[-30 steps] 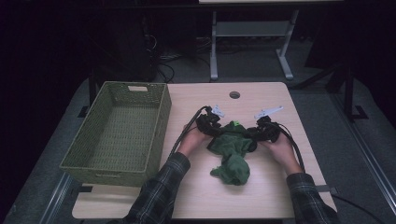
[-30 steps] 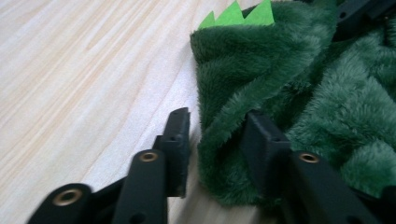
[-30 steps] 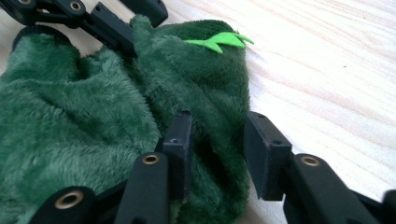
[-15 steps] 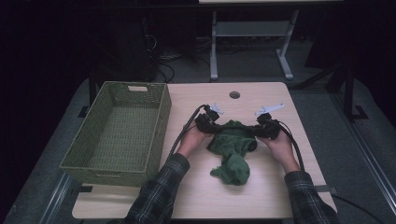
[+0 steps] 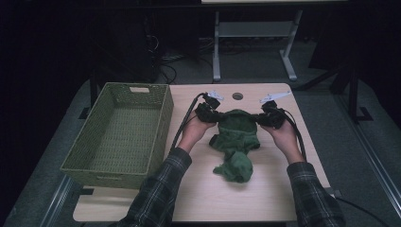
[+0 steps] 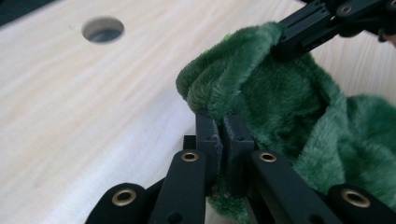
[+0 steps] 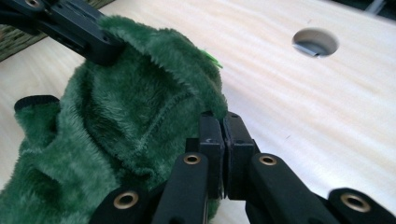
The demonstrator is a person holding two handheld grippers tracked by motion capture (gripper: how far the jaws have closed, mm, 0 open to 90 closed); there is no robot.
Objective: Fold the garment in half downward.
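High view: left claw (image 5: pixel 218 114) and right claw (image 5: pixel 259 119) are each clamped on an edge of the green cloth (image 5: pixel 236 142), which lies mid-worktop (image 5: pixel 265 189) beside a basket (image 5: pixel 118 132).

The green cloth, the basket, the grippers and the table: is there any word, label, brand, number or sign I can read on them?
None can be read.
Green cloth: a small bright green tag at its edge, too small to read.
Basket: plain weave, no label.
Left gripper, right gripper: plain black, no markings.
Table: bare wood with a round hole.
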